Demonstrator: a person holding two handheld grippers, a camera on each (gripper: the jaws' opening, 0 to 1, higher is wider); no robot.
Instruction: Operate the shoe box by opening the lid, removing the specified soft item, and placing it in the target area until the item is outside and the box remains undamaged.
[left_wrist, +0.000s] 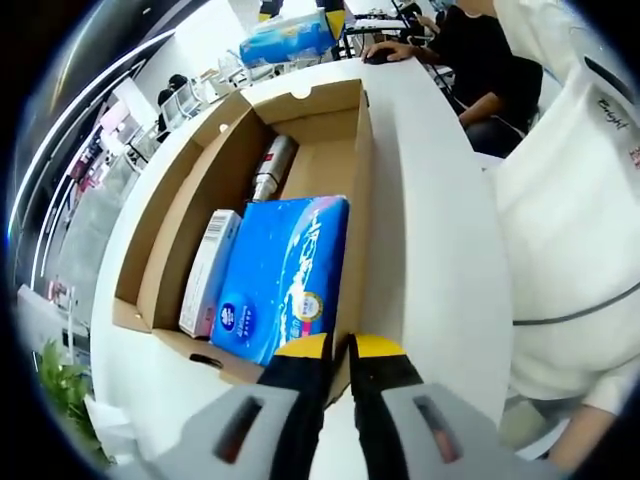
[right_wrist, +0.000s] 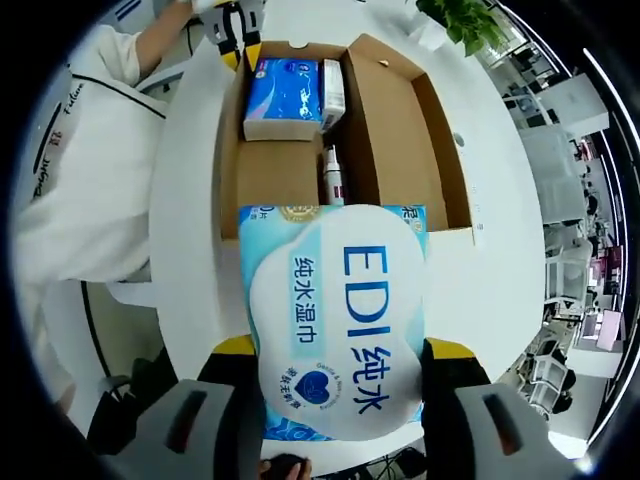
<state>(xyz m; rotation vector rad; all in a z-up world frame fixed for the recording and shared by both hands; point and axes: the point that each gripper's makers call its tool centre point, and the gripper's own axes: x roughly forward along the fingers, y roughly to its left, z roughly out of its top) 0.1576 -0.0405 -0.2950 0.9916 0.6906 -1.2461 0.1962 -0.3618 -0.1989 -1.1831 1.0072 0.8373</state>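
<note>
While I watch: shoe box (right_wrist: 395, 120) open on white table (right_wrist: 500, 270).
Right gripper (right_wrist: 340, 375): I grip wet-wipes pack (right_wrist: 335, 310), outside box.
Left gripper (left_wrist: 340, 352): jaws pinched on box's wall.

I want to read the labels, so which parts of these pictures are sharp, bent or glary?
Right gripper view: the large print on the blue-and-white soft wet-wipes pack held in the right gripper is sharp, and the white round table curves from the fisheye. Left gripper view: the blue soft tissue pack in the brown cardboard shoe box carries mild glare, its small print unreadable.
</note>
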